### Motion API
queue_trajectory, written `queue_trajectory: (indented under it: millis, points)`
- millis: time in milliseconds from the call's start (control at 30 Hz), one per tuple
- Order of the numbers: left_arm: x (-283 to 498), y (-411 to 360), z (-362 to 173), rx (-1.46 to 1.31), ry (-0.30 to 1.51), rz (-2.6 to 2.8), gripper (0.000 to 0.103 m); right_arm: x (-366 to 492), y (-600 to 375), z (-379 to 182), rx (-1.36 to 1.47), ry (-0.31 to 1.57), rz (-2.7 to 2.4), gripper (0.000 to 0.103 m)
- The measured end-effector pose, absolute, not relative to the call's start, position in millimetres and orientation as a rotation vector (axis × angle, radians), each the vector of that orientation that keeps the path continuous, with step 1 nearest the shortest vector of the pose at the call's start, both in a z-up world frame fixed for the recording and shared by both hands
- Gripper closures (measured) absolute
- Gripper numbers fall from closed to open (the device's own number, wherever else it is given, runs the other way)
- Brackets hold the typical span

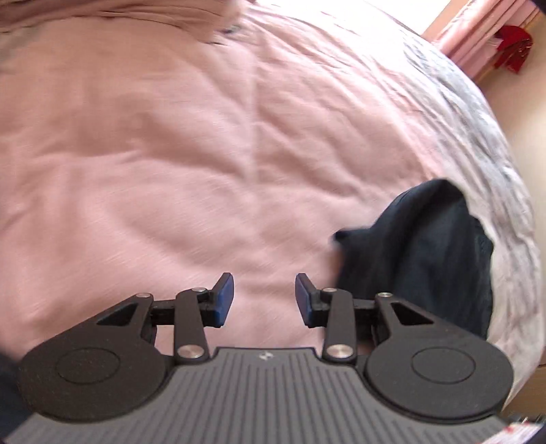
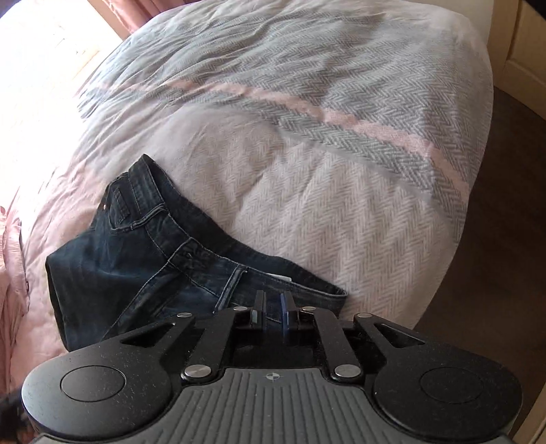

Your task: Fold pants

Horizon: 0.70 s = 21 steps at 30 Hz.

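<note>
Dark blue jeans (image 2: 136, 252) lie folded on the bed, waistband running towards the lower right. My right gripper (image 2: 273, 307) hovers just over the waistband's near end, its pads almost together with only a thin slit between them, and no cloth is pinched. In the left wrist view the jeans (image 1: 426, 256) show as a dark heap at the right. My left gripper (image 1: 264, 297) stands open over bare pink bedding to the left of them, with nothing between its blue pads. This view is motion-blurred.
A pink bed cover (image 1: 170, 153) spreads wide, with a grey herringbone blanket (image 2: 341, 170) across the foot. The bed edge drops to brown floor (image 2: 494, 239) at the right. Bunched pink fabric (image 1: 136, 13) lies far off. Pink curtains (image 1: 471, 41) and a red object (image 1: 513, 46) stand beyond.
</note>
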<state>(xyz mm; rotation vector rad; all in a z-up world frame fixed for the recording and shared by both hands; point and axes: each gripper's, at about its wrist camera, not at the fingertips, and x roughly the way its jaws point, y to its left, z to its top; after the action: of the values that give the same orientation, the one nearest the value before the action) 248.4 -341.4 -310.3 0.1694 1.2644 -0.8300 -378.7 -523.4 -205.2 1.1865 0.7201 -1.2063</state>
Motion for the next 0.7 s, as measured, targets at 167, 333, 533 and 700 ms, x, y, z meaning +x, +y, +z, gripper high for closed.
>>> queue_trajectory:
  millis: [167,333,533,700]
  points:
    - [258.6,-434.1,-349.3,0.227,1.328,-0.921,0.069,-392.3,-511.4,-207.4,1.253,0.699,-1.271,0.095]
    - [258.3,-469.3,-385.8,0.186,1.514,-1.038,0.069,-401.8,-495.9,-210.0,1.309,0.687,-1.363,0.093]
    - [229.1,-464.5,-368.0,0.295,1.438,-1.184,0.099,-388.6,-490.1,-209.5,1.354,0.644,-1.424,0.092]
    - [277.0,-433.2,-269.0,0.041,1.242,-1.252,0.100,-360.3,-501.2,-194.2,1.314,0.591,-1.395,0.092]
